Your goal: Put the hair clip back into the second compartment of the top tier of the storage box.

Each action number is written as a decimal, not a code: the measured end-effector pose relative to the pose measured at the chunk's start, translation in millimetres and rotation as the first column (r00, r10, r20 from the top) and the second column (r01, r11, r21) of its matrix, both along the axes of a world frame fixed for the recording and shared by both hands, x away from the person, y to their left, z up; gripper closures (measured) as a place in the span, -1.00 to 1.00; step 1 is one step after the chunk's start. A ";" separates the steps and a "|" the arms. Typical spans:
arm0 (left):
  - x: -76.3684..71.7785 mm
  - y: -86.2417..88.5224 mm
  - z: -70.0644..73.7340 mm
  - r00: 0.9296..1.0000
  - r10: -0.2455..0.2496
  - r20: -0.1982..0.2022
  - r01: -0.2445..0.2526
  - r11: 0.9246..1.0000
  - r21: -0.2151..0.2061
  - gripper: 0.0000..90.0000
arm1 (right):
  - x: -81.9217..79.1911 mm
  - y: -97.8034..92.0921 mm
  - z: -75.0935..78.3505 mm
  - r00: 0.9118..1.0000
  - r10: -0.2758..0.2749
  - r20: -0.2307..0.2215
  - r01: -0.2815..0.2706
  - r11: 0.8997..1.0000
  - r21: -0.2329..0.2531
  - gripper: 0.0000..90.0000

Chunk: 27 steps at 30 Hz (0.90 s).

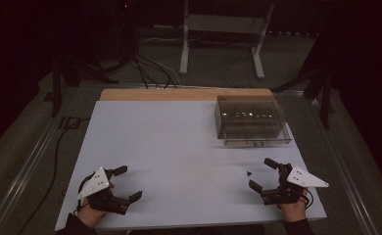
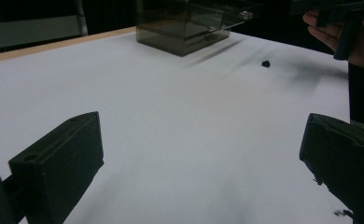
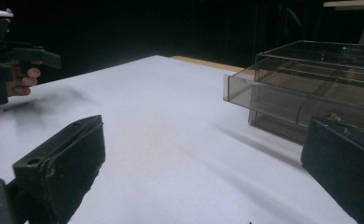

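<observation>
Both tools, left tool [image 1: 129, 183] and right tool [image 1: 261, 173], sit spread wide and empty on the white table [image 1: 179, 142], probably staging to grab the tiny black piece [image 1: 249, 173] near the smoky clear plastic drawer box [image 1: 250, 120].

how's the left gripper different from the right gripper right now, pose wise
The left gripper sits at the table's near left corner, its fingers aimed right; the right gripper sits at the near right, its fingers aimed left and away. A small black piece lies on the white top just off the right gripper's fingers; nothing lies near the left gripper's. The smoky clear drawer box stands far closer to the right gripper. Both are open, empty and hand-held.
</observation>
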<state>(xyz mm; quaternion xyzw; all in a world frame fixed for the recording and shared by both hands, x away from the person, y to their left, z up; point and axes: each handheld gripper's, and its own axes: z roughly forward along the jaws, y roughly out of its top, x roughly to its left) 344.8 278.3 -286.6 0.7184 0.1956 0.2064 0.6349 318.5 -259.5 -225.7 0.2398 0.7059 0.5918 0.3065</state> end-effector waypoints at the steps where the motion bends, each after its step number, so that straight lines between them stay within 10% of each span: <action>1: 0.0 0.0 0.0 1.000 0.000 0.000 0.000 1.000 0.000 -0.99 | 0.0 0.0 0.0 1.000 0.000 0.000 0.000 1.000 0.000 -1.00; 27: 2.4 -23.2 18.8 0.994 -0.111 -0.024 0.112 0.993 0.025 -0.99 | 1.2 4.1 9.4 0.999 -0.031 0.020 0.031 0.999 0.020 -1.00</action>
